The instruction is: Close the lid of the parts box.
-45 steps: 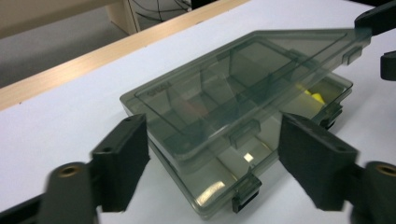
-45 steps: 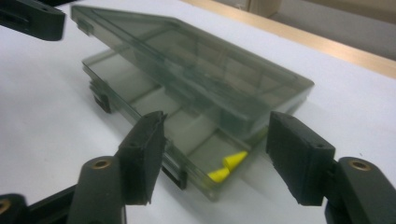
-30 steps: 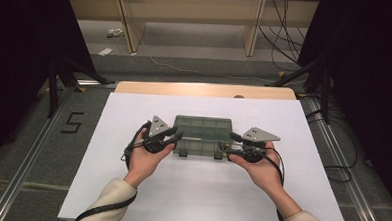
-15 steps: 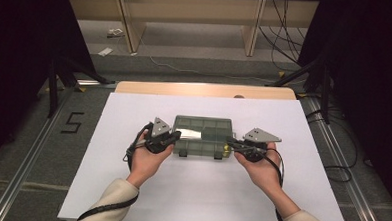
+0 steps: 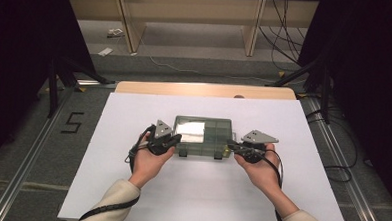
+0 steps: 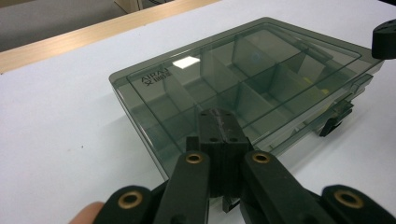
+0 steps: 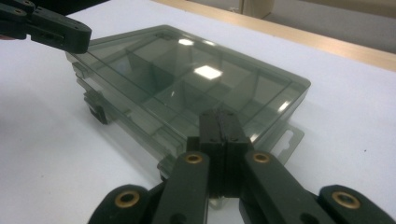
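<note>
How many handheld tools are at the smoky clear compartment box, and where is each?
2. The left tool is at the near left corner of the box; the right tool is at its near right corner. Both have their jaws closed together.

Your high view looks forward and down from above your side of the table (image 5: pixel 130 187), taking in its whole white top. Each gripper view sits low and close, looking inward from one end of the compartment box (image 5: pixel 203 136). All three share that box (image 6: pixel 243 79) (image 7: pixel 187 79) near the table's middle.
</note>
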The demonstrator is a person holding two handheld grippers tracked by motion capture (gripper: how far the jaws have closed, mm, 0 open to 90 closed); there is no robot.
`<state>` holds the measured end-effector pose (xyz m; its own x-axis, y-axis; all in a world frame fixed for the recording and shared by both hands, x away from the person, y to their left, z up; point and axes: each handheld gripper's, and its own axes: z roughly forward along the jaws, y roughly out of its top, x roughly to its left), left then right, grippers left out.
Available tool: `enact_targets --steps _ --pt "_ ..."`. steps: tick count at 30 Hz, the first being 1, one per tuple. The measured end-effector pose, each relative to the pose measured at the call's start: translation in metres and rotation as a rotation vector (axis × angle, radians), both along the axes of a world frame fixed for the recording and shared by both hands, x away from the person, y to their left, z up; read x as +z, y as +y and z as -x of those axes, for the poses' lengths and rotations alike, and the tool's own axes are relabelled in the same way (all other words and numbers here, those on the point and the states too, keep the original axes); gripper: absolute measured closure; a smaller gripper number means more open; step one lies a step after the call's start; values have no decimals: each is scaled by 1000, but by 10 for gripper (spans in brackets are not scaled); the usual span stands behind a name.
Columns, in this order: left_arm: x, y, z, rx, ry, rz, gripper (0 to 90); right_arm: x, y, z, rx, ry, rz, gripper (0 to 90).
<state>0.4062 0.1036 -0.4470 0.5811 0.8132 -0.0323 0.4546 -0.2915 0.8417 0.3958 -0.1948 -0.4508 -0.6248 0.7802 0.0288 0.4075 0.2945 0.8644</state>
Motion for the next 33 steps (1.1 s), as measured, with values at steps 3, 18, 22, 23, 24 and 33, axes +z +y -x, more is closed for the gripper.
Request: enact_targets --steps 3,18,22,23,24,33 --pt "-4 0 -2 5 15 4 898 -3 0 -1 -2 9 10 900" --pt "-16 -1 -6 15 39 -17 899 -14 1 -2 0 38 36 900" --pt "-16 0 -7 18 39 -18 899 -15 1 -2 0 34 33 900" --pt "-16 0 -7 19 37 -21 899 -15 1 -2 0 35 31 900" --pt "-16 0 -7 19 34 -25 898 -15 1 -2 -2 36 31 900" --pt "-10 18 9 -42 -51 -5 627 -12 -20 8 37 -16 5 686"
